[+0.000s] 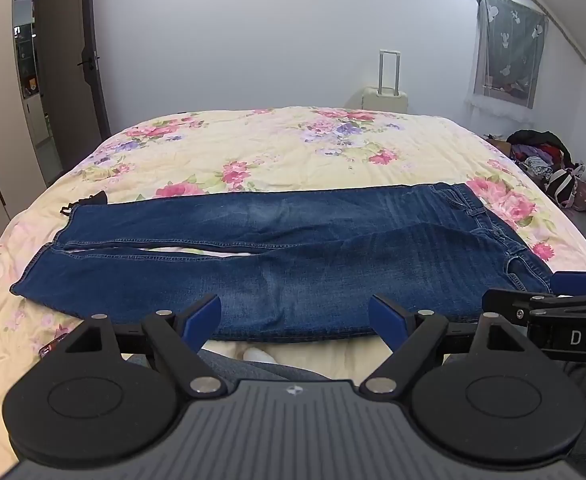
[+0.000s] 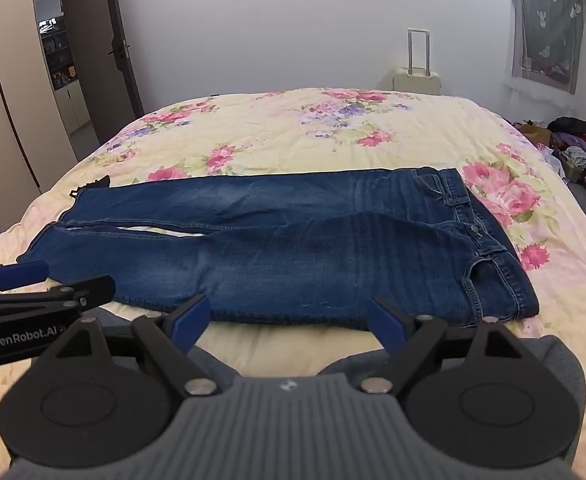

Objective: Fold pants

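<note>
Both sets of tongs hang above the near edge of the bed (image 1: 293, 148), tilted down, and the jeans (image 1: 293, 256) lie straight ahead at twelve o'clock, spread flat on the floral quilt. Their long axis runs crosswise, nine to three: leg hems out at nine, waistband (image 2: 477, 232) at three, the two legs side by side with a thin slit of quilt showing between them. The left tongs (image 1: 295, 320) are spread wide with nothing between the blue pads, sitting just short of the near leg's edge around the knee. The right tongs (image 2: 289, 318) are likewise gaping and empty, lined up with the thigh of that near leg, so the right hand looks the nearer one to the waistband while the left is better placed for the hems. No fold made yet, by the look of it. As for containers: a pale suitcase (image 2: 415, 76) stands shut by the far wall, and at two o'clock on the floor a heap of clothes (image 1: 541, 156) spills from what may be a box, too small to sort.
</note>
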`<state>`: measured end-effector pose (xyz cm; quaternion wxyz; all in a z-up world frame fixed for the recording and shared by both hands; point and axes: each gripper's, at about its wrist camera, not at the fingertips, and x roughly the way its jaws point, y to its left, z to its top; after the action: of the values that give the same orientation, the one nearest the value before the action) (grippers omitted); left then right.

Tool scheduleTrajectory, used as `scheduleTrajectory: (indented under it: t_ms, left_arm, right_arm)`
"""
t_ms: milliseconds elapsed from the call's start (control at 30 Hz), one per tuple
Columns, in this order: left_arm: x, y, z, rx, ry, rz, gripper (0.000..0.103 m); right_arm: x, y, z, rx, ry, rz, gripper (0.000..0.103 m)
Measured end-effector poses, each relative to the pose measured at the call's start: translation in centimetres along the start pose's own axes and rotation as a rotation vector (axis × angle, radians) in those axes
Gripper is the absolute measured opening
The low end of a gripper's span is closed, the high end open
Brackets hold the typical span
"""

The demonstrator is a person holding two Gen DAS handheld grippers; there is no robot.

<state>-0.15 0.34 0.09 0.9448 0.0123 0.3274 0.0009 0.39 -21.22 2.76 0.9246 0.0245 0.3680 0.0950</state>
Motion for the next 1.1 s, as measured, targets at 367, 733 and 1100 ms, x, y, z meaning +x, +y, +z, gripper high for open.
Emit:
scheduleTrajectory:
  t_ms: [367,733,1100]
  left_arm:
    - [-0.2,0.0,0.1,0.002,-0.002,0.000,0.098]
    - [-0.2,-0.1,0.0,0.001,-0.005,0.000,0.098]
    - [-0.4,-0.1,0.1,0.002,-0.007,0.002,0.098]
  right_arm:
    - [-0.5,0.0,0.1,-0.004,-0.007,-0.002,0.082]
    - [-0.9,0.0,0.2,-0.011,-0.017,-0.005,0.082]
    - [-1.1,0.1,0.1,-0.015,-0.021,-0.004,0.082]
